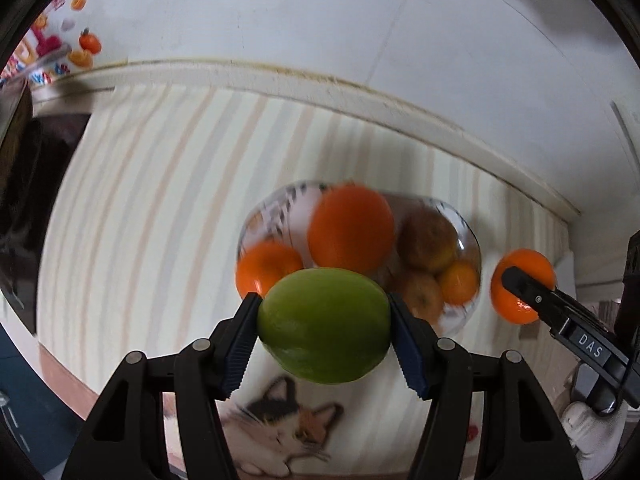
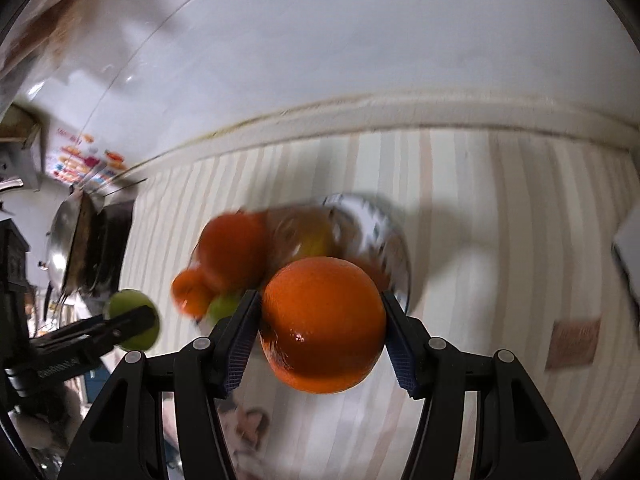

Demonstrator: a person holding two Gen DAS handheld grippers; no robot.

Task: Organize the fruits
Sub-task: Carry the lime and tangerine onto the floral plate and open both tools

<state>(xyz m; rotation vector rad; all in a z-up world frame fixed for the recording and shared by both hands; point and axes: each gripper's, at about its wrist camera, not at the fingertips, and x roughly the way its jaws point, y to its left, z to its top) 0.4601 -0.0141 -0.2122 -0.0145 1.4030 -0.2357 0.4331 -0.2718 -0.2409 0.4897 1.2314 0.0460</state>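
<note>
The left tongs (image 1: 323,332) gripped a green fruit (image 1: 324,326) between both blue pads (image 1: 240,346), held above the striped surface (image 1: 140,220) — just in front of the glass bowl (image 1: 466,300) of oranges and brownish fruit. To the right, the right tongs (image 2: 320,330) clasped a large orange (image 2: 322,324), raised near the bowl's right side — the bowl itself blurred.

Striped cat-print tablecloth (image 1: 140,208), metal wok (image 2: 64,236)

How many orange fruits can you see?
5: one in the right claw, four in the bowl at; others may be hidden.
</note>
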